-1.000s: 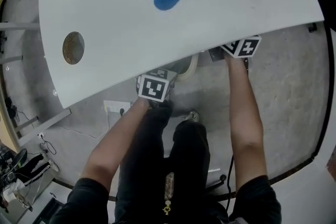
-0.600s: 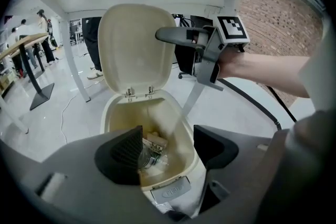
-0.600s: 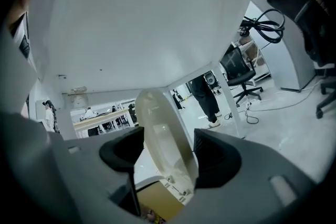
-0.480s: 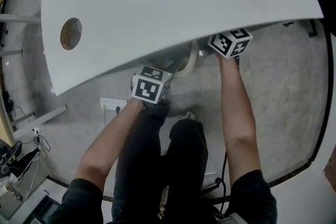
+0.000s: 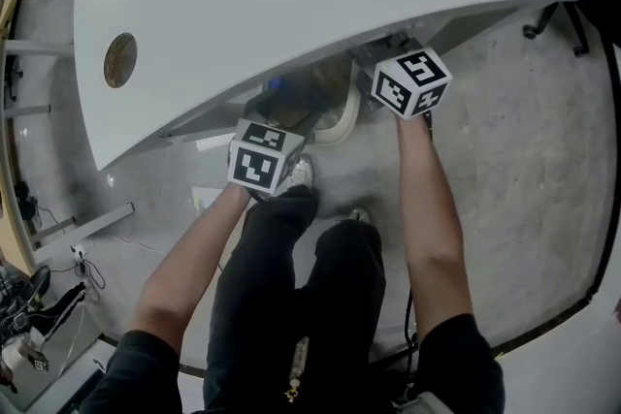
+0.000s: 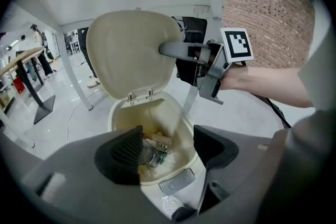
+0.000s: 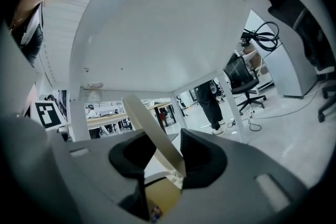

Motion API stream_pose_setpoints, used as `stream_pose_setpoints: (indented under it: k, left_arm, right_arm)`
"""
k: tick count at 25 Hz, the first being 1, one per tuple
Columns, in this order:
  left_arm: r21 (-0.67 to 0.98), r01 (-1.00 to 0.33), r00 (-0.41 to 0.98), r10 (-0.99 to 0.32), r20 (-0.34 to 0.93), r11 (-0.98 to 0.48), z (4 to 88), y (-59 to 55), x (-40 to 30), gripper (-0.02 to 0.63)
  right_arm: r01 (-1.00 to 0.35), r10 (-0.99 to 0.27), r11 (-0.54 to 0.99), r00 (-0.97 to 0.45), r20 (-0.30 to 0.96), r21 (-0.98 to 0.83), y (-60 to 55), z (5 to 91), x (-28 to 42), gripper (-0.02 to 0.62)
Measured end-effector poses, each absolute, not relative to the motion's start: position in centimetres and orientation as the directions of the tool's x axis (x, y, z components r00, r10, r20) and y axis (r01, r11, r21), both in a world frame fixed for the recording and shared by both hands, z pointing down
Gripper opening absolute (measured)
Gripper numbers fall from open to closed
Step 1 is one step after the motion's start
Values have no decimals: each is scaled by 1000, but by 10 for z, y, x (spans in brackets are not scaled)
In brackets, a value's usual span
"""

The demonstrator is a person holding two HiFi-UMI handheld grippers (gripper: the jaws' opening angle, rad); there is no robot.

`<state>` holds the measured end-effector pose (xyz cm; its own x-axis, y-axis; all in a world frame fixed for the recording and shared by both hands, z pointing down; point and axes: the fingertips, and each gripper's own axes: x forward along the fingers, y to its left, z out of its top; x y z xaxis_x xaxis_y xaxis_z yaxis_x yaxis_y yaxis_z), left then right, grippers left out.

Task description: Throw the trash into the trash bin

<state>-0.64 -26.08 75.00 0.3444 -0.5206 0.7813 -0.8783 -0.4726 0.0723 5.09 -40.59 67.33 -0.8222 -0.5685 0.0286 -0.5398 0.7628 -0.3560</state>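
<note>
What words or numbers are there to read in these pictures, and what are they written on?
No text here can be read for certain.
Trash bin, oval logo on its front tab: embossed, too blurred to read.
Printed wrapper inside the bin: too small to read.
Marker cube and its twin: black-and-white square patterns only, no words.

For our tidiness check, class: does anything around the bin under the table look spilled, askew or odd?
Nothing looks plainly spilled: the trash lies inside the bin. Only the lid stands tipped up, its edge between the right tongs, whose jaws are closing.
</note>
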Motion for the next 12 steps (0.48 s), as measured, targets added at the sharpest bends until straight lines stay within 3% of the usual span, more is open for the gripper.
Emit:
stream_pose_setpoints:
  k: [12]
  left_arm:
    - [49,-879,337,-543,769,-475,745,-261,-4,316]
  right_arm:
    - [-526,-516,828,-850,103,-194,-359,685,56,144]
